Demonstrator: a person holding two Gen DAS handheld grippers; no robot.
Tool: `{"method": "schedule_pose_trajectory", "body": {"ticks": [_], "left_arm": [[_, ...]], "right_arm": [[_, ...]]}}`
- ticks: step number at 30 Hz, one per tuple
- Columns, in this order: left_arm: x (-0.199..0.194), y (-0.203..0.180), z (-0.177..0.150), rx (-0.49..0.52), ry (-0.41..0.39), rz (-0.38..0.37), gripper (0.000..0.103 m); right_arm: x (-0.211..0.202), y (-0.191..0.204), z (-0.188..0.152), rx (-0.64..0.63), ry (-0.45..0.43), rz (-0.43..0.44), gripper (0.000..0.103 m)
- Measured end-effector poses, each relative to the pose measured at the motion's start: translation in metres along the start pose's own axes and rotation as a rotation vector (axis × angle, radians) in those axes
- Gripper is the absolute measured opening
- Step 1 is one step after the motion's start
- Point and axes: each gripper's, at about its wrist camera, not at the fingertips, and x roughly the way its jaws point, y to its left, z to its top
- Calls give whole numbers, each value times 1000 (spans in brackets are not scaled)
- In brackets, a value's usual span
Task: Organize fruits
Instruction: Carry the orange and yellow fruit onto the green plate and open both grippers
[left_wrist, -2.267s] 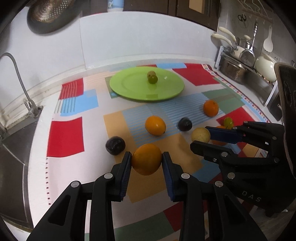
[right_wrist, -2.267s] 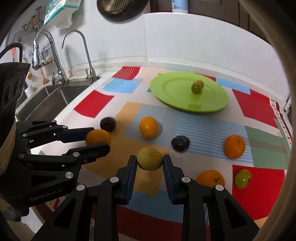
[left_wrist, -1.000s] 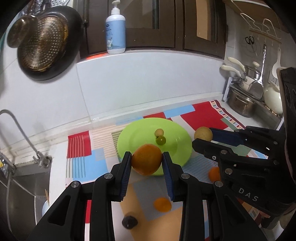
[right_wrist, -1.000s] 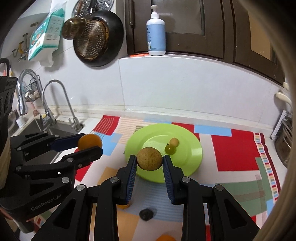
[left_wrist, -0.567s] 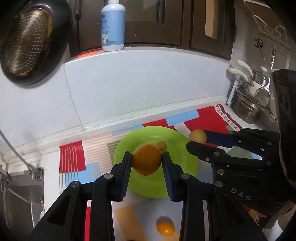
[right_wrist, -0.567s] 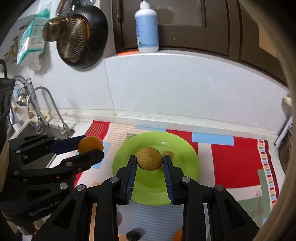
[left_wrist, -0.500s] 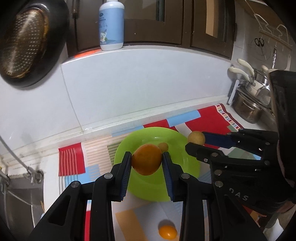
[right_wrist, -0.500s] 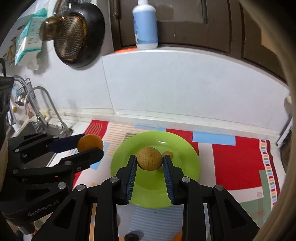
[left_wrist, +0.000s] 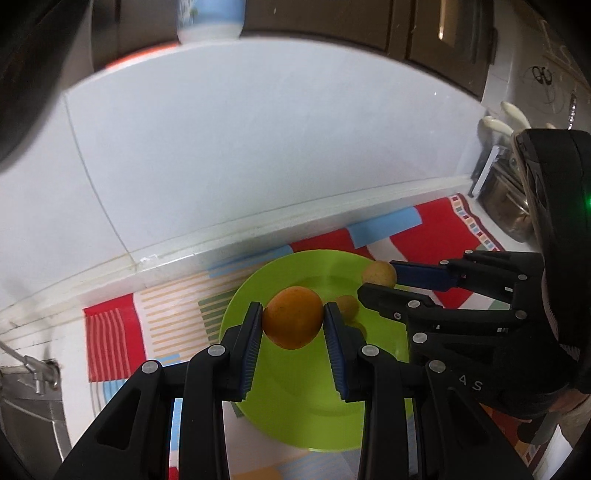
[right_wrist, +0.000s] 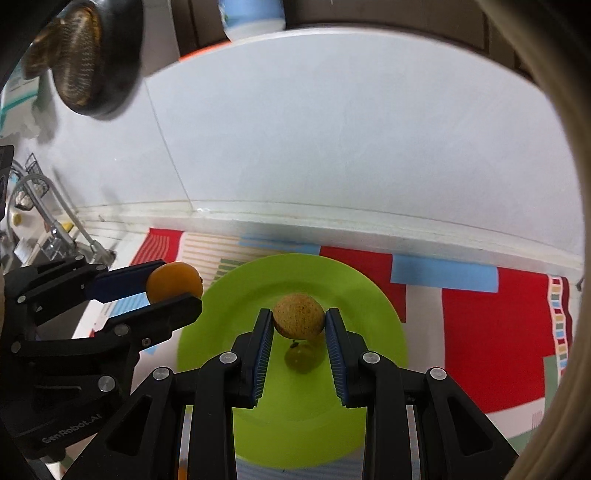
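My left gripper (left_wrist: 293, 325) is shut on an orange (left_wrist: 293, 317) and hangs above the near left part of the green plate (left_wrist: 295, 406). Beside it, my right gripper (right_wrist: 298, 325) is shut on a speckled tan round fruit (right_wrist: 298, 320) over the plate's (right_wrist: 351, 288) middle. Each gripper shows in the other's view: the right gripper (left_wrist: 380, 282) with the tan fruit (left_wrist: 378, 273), the left gripper (right_wrist: 173, 286) with the orange (right_wrist: 173, 281). A small green fruit (right_wrist: 301, 358) and a small tan fruit (left_wrist: 347, 304) lie on the plate, partly hidden.
The plate rests on a patchwork mat (right_wrist: 491, 332) of red, blue and striped patches, close to a white tiled wall (right_wrist: 332, 140). A sink and tap (right_wrist: 48, 218) lie to the left. A pan (right_wrist: 88, 55) hangs on the wall and a soap bottle (right_wrist: 255, 14) stands on the ledge.
Both grippers have carried their fruits forward and a little down toward the wall. The plate has grown larger and now lies right under them. The loose fruits on the mat have dropped out of view.
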Motion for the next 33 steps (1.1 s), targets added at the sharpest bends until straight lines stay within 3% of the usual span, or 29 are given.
{"method": "schedule_pose_trajectory", "body": {"ticks": [7,17,29,33], "left_arm": [[36,7,6,-4,55,-14,33],[54,13,5,-35,83,-37,33],[26,11,6,-35,20,7,36],[5,10,1,-34,-8,19,39]], "right_arm": [[33,-13,10,1,53,6,30],[57,-18,17,-1,94,16,30],[33,-7,13,18,67,9,31],[10,-1,7,12,41,-5,38]]}}
